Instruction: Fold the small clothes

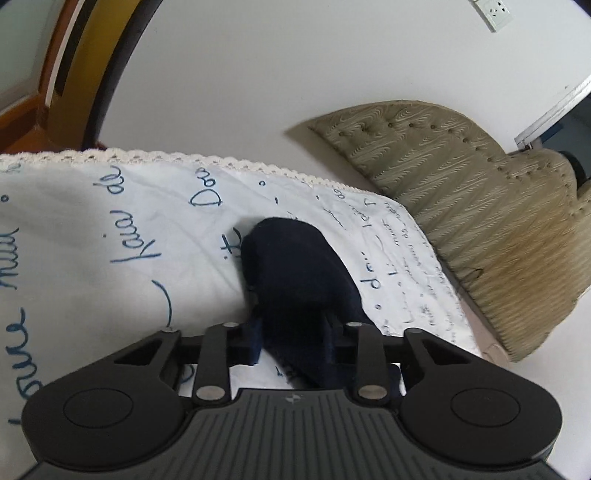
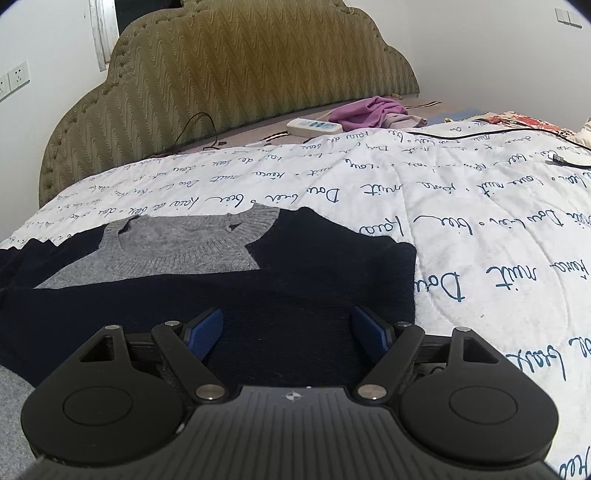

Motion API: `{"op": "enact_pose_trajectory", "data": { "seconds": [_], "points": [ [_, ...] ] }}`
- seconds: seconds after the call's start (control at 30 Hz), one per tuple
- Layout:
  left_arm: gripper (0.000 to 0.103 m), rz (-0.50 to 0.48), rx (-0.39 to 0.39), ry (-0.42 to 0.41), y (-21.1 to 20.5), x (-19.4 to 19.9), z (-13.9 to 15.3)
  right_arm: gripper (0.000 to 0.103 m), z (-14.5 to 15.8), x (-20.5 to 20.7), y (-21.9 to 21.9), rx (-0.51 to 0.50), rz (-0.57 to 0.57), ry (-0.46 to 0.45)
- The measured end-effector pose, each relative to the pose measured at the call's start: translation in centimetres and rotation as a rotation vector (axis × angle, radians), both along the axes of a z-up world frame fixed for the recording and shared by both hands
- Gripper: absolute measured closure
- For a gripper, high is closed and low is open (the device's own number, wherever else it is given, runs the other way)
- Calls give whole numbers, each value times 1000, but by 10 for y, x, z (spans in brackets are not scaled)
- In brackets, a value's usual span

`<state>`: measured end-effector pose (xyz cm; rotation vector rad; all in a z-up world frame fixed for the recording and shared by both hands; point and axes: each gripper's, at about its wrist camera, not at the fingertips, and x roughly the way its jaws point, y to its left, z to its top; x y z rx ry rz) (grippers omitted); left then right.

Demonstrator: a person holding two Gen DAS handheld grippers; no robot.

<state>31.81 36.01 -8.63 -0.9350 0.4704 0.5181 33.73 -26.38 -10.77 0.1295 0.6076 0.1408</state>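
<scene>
A navy sweater (image 2: 229,291) with a grey collar panel (image 2: 177,247) lies flat on the white quilt (image 2: 461,221) in the right wrist view. My right gripper (image 2: 288,332) hovers just above its near part, jaws wide open, blue pads (image 2: 205,334) apart and empty. In the left wrist view my left gripper (image 1: 293,338) is shut on a bunched navy part of the sweater (image 1: 295,273), which rises from between the fingers over the quilt (image 1: 92,236).
A padded olive headboard (image 2: 240,74) stands at the far end. A white power strip (image 2: 314,127), a purple cloth (image 2: 369,110) and black cables (image 2: 517,134) lie near it. The quilt's lace edge (image 1: 221,160) runs along the bed side. A wall socket (image 1: 496,13) shows.
</scene>
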Motion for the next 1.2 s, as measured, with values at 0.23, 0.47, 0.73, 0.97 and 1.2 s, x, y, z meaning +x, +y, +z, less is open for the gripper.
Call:
{"op": "enact_pose_trajectory", "data": {
  "seconds": [0.23,0.47,0.73,0.97,1.2],
  "points": [
    [99,-14,216,44,-22,7,25,24,0,0,-1,11,4,1],
    [99,-307,767,-129,-172,-7,102,23,0,0,1,5,8,3],
    [99,-878,907,-153,-377,-38,53,23,0,0,-2,29,8,1],
    [65,-1060,804,-98,-408,-65,31,23,0,0,-2,32,14,2],
    [11,-807,557,-238,-336,-98,34,23,0,-1,-3,41,14,1]
  ]
}}
